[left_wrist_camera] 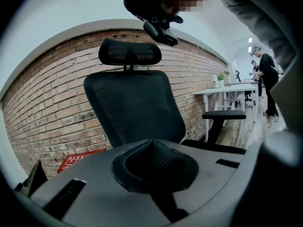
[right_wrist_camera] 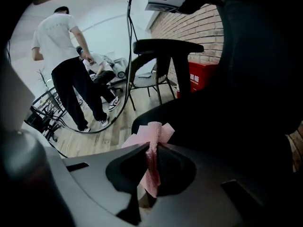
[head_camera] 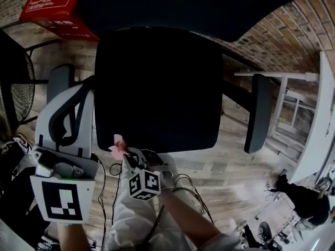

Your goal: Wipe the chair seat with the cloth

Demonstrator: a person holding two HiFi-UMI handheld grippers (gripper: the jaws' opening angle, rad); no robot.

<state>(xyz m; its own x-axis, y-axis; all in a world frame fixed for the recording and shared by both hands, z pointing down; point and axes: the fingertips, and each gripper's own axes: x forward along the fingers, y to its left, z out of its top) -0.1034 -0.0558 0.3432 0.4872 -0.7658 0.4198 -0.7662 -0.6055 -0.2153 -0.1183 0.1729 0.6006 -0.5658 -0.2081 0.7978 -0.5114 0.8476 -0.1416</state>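
Note:
The black office chair seat fills the middle of the head view, its backrest rising before a brick wall. My right gripper hovers at the seat's front edge, shut on a small pink cloth. In the right gripper view the cloth is pinched between the jaws of the right gripper, with a corner sticking up and a strip hanging down. My left gripper is held at the seat's left side, over the left armrest. Its jaws meet with nothing between them.
The right armrest juts out beside the seat. A red box sits on the wooden floor at the far left, and a white desk stands at the right. A person stands near another chair. Cables trail below.

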